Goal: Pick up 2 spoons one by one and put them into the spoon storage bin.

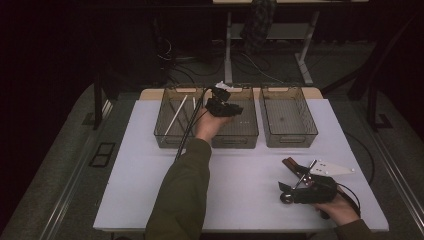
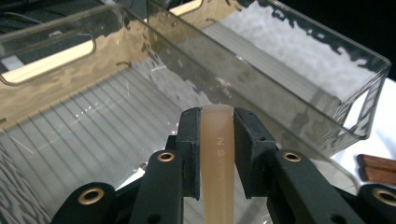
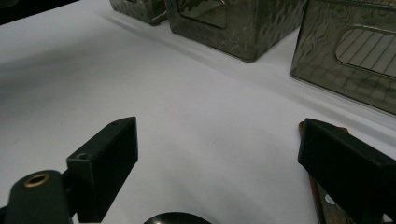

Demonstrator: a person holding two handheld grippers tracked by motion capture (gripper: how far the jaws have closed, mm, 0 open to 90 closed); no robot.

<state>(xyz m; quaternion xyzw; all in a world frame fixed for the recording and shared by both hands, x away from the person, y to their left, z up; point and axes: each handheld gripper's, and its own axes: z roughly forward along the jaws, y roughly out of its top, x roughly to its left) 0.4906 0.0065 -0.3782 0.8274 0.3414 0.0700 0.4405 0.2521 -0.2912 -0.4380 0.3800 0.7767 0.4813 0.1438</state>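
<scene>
My left gripper [image 2: 217, 140] is clamped on a pale beige handle [image 2: 218, 158] held over the middle clear bin [image 1: 246, 134], while my right gripper [image 3: 217, 154] rests with jaws wide apart on the white table [image 1: 240, 175], beside a wooden-handled knife [image 1: 292, 164].

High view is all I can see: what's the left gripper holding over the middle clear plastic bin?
Observer: A slim tan stick marked N S, clamped between the jaws of the left gripper.
Operator: Anything under it in the bin?
Observer: The ribbed floor of the clear plastic bin that shows beneath the jaws is bare.
Operator: And the right gripper?
Observer: The right gripper is open, its pads touching nothing; a brown wooden handle lies on the white table by one jaw.
</scene>
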